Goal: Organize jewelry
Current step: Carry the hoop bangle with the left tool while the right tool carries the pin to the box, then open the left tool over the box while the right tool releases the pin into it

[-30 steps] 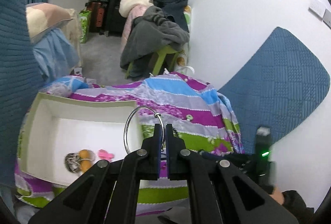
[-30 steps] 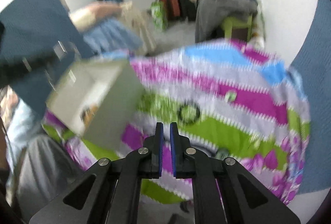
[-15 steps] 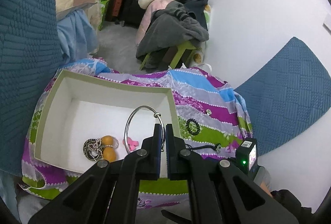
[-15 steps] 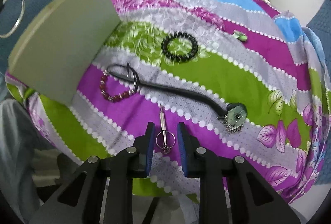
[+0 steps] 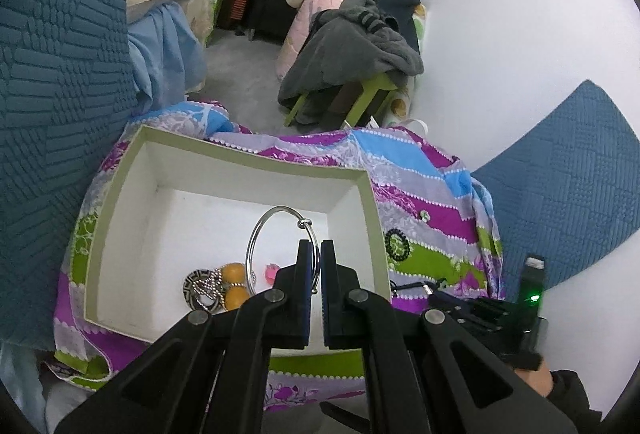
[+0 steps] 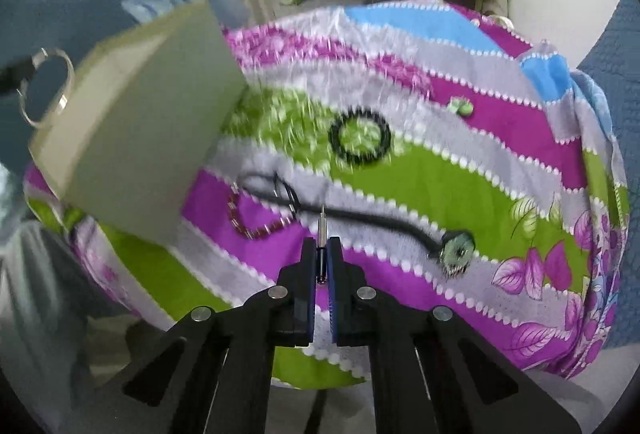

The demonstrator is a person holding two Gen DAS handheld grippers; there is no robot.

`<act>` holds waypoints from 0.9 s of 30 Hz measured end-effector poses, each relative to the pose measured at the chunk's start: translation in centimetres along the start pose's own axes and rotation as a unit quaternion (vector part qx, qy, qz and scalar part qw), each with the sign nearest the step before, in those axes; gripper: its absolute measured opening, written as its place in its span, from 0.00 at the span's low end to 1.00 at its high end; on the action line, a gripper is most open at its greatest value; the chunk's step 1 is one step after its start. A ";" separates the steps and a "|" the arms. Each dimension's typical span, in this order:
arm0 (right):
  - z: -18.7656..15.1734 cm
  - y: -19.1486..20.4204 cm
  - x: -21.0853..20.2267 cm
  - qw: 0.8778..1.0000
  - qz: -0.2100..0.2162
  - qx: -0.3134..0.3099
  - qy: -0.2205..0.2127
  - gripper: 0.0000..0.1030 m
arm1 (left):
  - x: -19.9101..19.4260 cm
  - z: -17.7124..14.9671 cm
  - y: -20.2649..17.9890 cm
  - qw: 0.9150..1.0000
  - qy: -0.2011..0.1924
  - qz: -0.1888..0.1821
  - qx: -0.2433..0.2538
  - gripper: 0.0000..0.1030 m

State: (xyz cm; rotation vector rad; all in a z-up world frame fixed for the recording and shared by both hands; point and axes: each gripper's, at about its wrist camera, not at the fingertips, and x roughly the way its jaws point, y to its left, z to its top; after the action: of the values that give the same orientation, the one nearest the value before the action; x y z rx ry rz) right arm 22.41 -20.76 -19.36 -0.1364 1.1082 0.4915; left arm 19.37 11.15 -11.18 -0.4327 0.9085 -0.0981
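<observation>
A: Left-wrist footage is filled mostly by the striped cloth (image 5: pixel 424 193) in purple, green, blue and grey, on which the open box (image 5: pixel 256 159) with pale green walls and a white inside is set.

B: What is seen in the box?

A: A patterned round pendant with a beaded chain (image 5: pixel 202 288), two orange beads (image 5: pixel 235 284) touching it, and a small pink piece (image 5: pixel 273 271) just beside them are seen on its floor. Above them, the silver bangle (image 5: pixel 276 240) is pinched at its lower edge by the left gripper (image 5: pixel 316 254), whose jaws are pressed together on the wire.

B: And outside the box?

A: On the cloth, the black bead bracelet (image 6: pixel 359 139) is laid near the middle, with a small green piece (image 6: pixel 460 107) beyond it. The black cord with a round pendant (image 6: pixel 454 252) is stretched across, and the dark red bead bracelet (image 6: pixel 250 220) is touched by its looped end.

B: And the other hand?

A: The small metal pin with a dark handle (image 6: pixel 321 234) is clamped between the jaws of the right gripper (image 6: pixel 321 262), which have just been closing; its tip is pointed forward over the cord. That view is blurred.
</observation>
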 end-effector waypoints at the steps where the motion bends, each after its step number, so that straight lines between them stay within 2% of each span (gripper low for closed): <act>1: 0.5 -0.1 -0.6 1.000 0.007 0.005 -0.007 0.03 | -0.1 0.1 0.2 1.000 -0.002 -0.001 -0.004 0.01; 7: 2.8 -0.3 -4.2 0.998 0.018 0.018 -0.049 0.03 | -0.4 0.3 0.8 1.000 -0.003 -0.004 -0.007 0.01; 14: 4.8 0.6 -6.1 0.998 0.022 0.015 -0.064 0.03 | -0.6 0.7 2.0 1.000 -0.001 -0.007 -0.012 0.02; 22: 7.3 5.7 -8.2 0.995 0.057 -0.005 -0.084 0.03 | -0.9 1.1 3.4 1.000 -0.002 0.004 -0.008 0.02; 27: 8.9 9.3 -6.2 0.993 0.086 -0.021 -0.077 0.03 | 0.0 0.8 5.2 1.000 0.009 0.022 -0.012 0.02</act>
State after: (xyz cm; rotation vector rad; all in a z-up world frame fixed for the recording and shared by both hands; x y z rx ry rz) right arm 23.45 -11.40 -8.61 -0.0396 0.9635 0.6685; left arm 19.50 16.11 -12.86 -0.4343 0.9360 -0.0519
